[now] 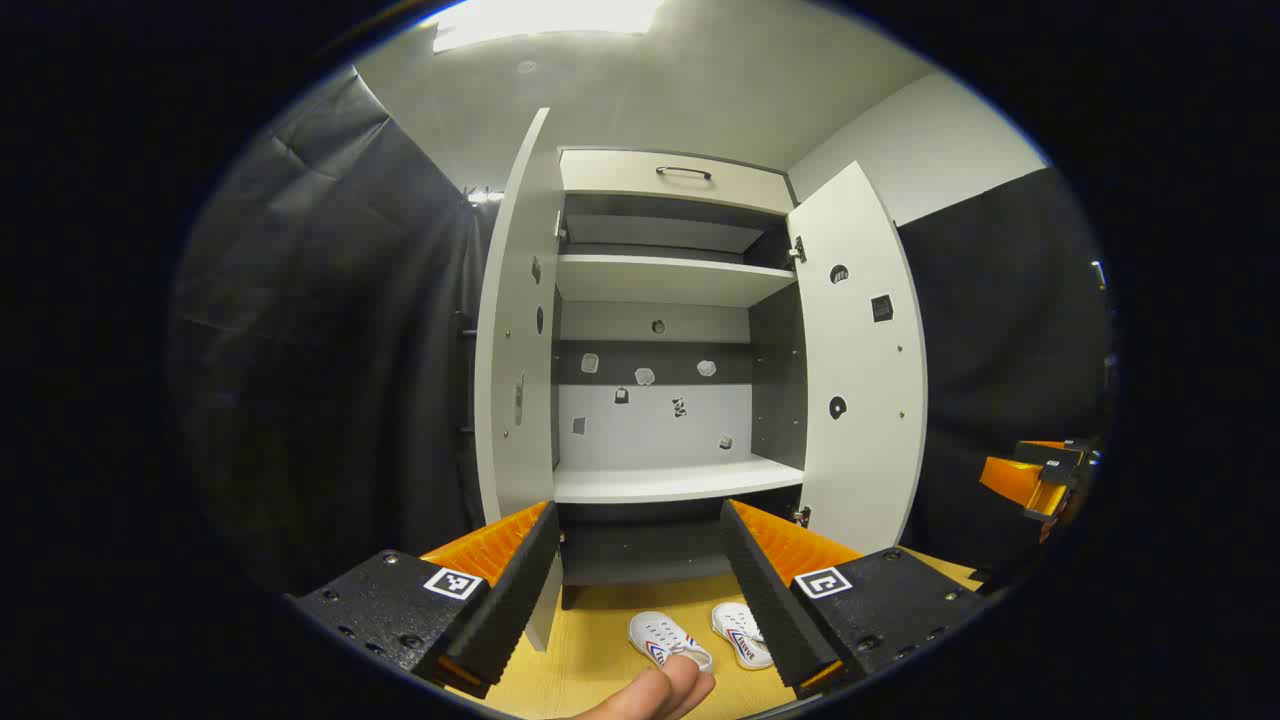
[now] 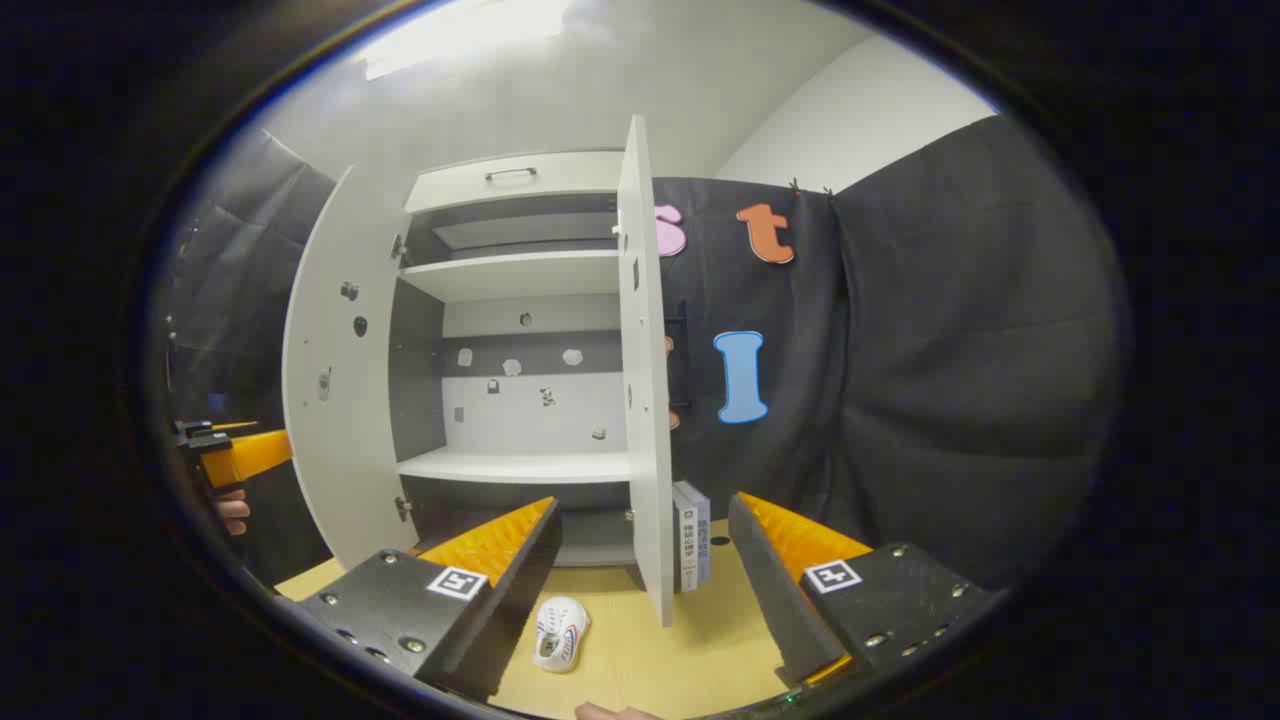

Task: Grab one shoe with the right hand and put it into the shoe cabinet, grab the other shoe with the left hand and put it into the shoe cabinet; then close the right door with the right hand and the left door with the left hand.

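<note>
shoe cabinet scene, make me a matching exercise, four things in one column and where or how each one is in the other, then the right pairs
Things:
1. cabinet doors
2. pair of white shoes
3. books
4. left claw

Places or states:
A. upright on the floor beside the right door
B. swung wide open
C. on the yellow floor in front of the cabinet
D. open, holding nothing

Pairs: 1-B, 2-C, 3-A, 4-D
</note>
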